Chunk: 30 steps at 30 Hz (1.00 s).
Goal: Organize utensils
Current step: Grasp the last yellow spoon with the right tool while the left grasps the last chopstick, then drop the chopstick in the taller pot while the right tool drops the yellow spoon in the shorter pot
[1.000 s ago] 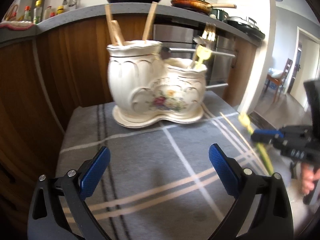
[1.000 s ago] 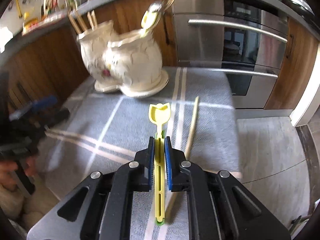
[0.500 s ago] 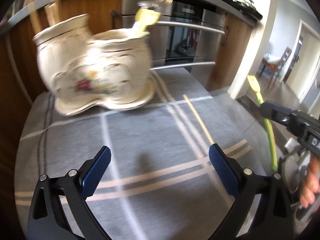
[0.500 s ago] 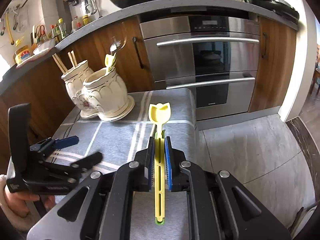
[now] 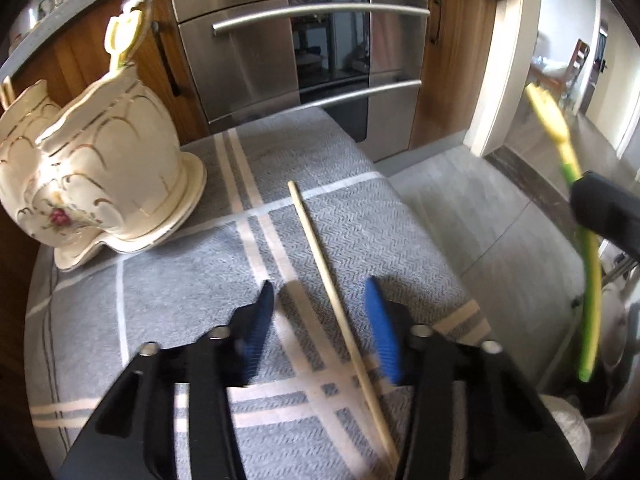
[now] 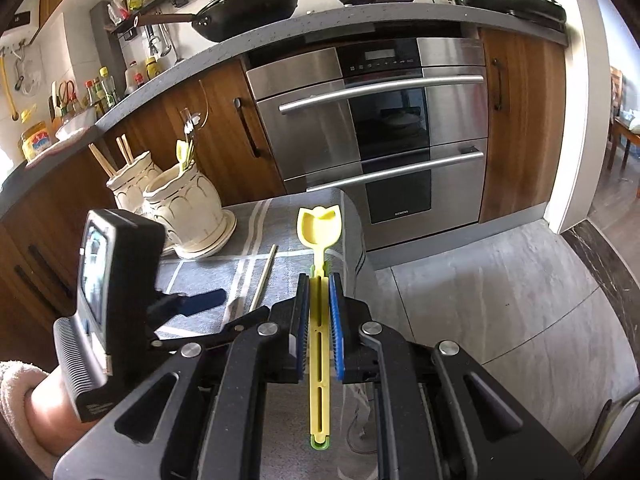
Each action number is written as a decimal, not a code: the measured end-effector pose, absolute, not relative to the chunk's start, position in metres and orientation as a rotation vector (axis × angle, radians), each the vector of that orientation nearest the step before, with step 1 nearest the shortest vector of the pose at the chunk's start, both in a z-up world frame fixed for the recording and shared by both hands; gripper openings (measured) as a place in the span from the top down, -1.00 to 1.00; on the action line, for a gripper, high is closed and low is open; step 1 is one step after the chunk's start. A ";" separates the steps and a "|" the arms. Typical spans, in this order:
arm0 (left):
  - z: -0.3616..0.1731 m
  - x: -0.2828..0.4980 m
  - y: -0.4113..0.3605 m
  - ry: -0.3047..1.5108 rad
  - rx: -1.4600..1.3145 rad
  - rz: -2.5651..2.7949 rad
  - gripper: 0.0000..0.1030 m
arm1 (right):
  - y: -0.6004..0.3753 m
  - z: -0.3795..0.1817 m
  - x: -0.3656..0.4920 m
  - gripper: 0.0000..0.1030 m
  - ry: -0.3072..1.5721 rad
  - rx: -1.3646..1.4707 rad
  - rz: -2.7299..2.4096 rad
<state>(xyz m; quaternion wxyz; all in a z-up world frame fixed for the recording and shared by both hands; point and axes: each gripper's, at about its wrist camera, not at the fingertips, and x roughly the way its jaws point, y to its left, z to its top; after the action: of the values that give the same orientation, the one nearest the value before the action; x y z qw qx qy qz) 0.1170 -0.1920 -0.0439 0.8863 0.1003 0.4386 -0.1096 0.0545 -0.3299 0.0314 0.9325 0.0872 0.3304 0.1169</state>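
Note:
A single wooden chopstick (image 5: 320,256) lies on the grey striped cloth (image 5: 160,300). My left gripper (image 5: 320,285) points down over it with its jaws closing. The stick runs between the blue pads (image 5: 380,332), which do not touch it. In the right wrist view the same chopstick (image 6: 264,276) lies beside the left gripper (image 6: 236,308). My right gripper (image 6: 319,280) is shut on the handle of a yellow tulip-shaped spoon (image 6: 320,228), held in the air off the cloth's right edge. The cream ceramic double holder (image 5: 92,184) at the back left has chopsticks in one pot and a yellow spoon in the other.
A steel oven (image 6: 380,120) and wooden cabinets stand behind the cloth, under a counter with pans (image 6: 248,0). Grey floor tiles (image 6: 500,300) lie to the right. A hand in a white sleeve (image 6: 48,408) holds the left gripper.
My left gripper has swung right from the holder to the chopstick and its jaws have narrowed around it. The right gripper has drawn back from the cloth with the spoon.

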 end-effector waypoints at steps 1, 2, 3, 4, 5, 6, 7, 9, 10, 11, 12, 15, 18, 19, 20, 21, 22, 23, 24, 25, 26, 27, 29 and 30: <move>-0.044 0.119 -0.195 0.909 0.221 -0.222 0.23 | -0.331 0.031 0.055 0.81 0.676 0.181 0.240; -0.044 0.120 -0.197 0.908 0.227 -0.221 0.25 | -0.332 0.031 0.055 0.81 0.677 0.183 0.240; -0.044 0.121 -0.197 0.910 0.226 -0.226 0.34 | -0.331 0.030 0.056 0.81 0.678 0.184 0.242; -0.044 0.123 -0.198 0.912 0.223 -0.236 0.46 | -0.331 0.030 0.055 0.81 0.679 0.184 0.243; -0.045 0.125 -0.200 0.916 0.222 -0.252 0.49 | -0.330 0.029 0.056 0.81 0.681 0.184 0.245; -0.044 0.126 -0.200 0.918 0.224 -0.263 0.59 | -0.329 0.029 0.056 0.81 0.682 0.182 0.247; -0.044 0.128 -0.200 0.919 0.223 -0.279 0.72 | -0.328 0.029 0.056 0.81 0.682 0.181 0.249; -0.044 0.132 -0.198 0.920 0.222 -0.295 0.84 | -0.325 0.029 0.055 0.81 0.681 0.177 0.252; -0.044 0.132 -0.197 0.920 0.220 -0.304 0.85 | -0.324 0.030 0.055 0.81 0.680 0.174 0.253; -0.044 0.133 -0.194 0.921 0.210 -0.321 0.86 | -0.323 0.031 0.055 0.81 0.678 0.172 0.253; -0.044 0.133 -0.191 0.923 0.197 -0.332 0.87 | -0.323 0.031 0.054 0.81 0.677 0.171 0.252; -0.042 0.130 -0.181 0.917 0.168 -0.357 0.91 | -0.321 0.031 0.055 0.81 0.678 0.166 0.249; -0.036 0.124 -0.171 0.897 0.153 -0.379 0.91 | -0.316 0.031 0.056 0.81 0.682 0.159 0.251; -0.033 0.120 -0.167 0.887 0.154 -0.382 0.91 | -0.312 0.031 0.056 0.81 0.683 0.154 0.253; -0.032 0.118 -0.163 0.881 0.152 -0.387 0.91 | -0.309 0.031 0.057 0.81 0.683 0.147 0.255; -0.030 0.116 -0.159 0.876 0.148 -0.393 0.91 | -0.307 0.031 0.057 0.81 0.684 0.143 0.256; -0.028 0.114 -0.156 0.873 0.142 -0.399 0.91 | -0.304 0.032 0.058 0.81 0.685 0.140 0.259; -0.027 0.112 -0.152 0.869 0.135 -0.404 0.91 | -0.301 0.032 0.058 0.81 0.686 0.137 0.260; -0.025 0.109 -0.149 0.863 0.129 -0.411 0.91 | -0.299 0.032 0.058 0.81 0.685 0.136 0.262; -0.022 0.105 -0.143 0.852 0.131 -0.416 0.91 | -0.298 0.033 0.058 0.81 0.684 0.134 0.264; -0.020 0.101 -0.139 0.842 0.136 -0.420 0.91 | -0.295 0.035 0.058 0.81 0.682 0.130 0.266; -0.017 0.095 -0.134 0.826 0.144 -0.431 0.91 | -0.293 0.036 0.059 0.81 0.679 0.126 0.268; -0.012 0.084 -0.122 0.795 0.164 -0.445 0.91 | -0.289 0.038 0.059 0.81 0.673 0.118 0.270; -0.010 0.079 -0.117 0.779 0.170 -0.453 0.91 | -0.287 0.039 0.059 0.81 0.673 0.118 0.270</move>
<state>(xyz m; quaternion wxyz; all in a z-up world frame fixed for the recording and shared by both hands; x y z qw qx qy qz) 0.0792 -0.1169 -0.0098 0.8968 0.0821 0.3759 -0.2184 0.0586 -0.2873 0.0389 0.9334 0.0575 0.3288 0.1319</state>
